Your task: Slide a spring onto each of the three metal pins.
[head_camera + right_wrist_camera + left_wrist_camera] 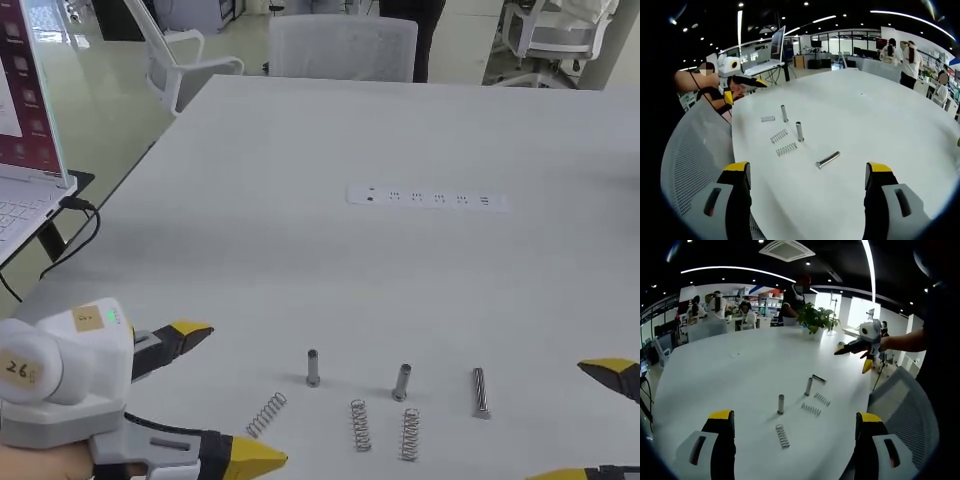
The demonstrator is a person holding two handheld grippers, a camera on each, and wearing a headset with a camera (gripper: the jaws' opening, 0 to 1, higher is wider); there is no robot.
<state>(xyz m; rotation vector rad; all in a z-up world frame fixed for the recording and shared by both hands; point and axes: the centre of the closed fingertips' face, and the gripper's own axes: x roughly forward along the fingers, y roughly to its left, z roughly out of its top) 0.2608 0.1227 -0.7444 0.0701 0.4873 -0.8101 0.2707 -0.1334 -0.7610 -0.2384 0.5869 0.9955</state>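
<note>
Two metal pins stand upright on the white table [300,200], one on the left [313,368] and one in the middle [402,382]. A third pin [480,392] lies flat to their right. Three loose springs [266,414] [360,424] [409,434] lie just in front of the pins, none on a pin. My left gripper [225,395] hovers open at the near left, a little left of the springs. My right gripper [590,420] is open at the near right, apart from the lying pin [828,159]. Both hold nothing.
A white power strip [428,197] lies across the table's middle, beyond the pins. An open laptop [20,150] with a black cable [75,235] sits off the table's left edge. Office chairs [345,45] stand at the far side.
</note>
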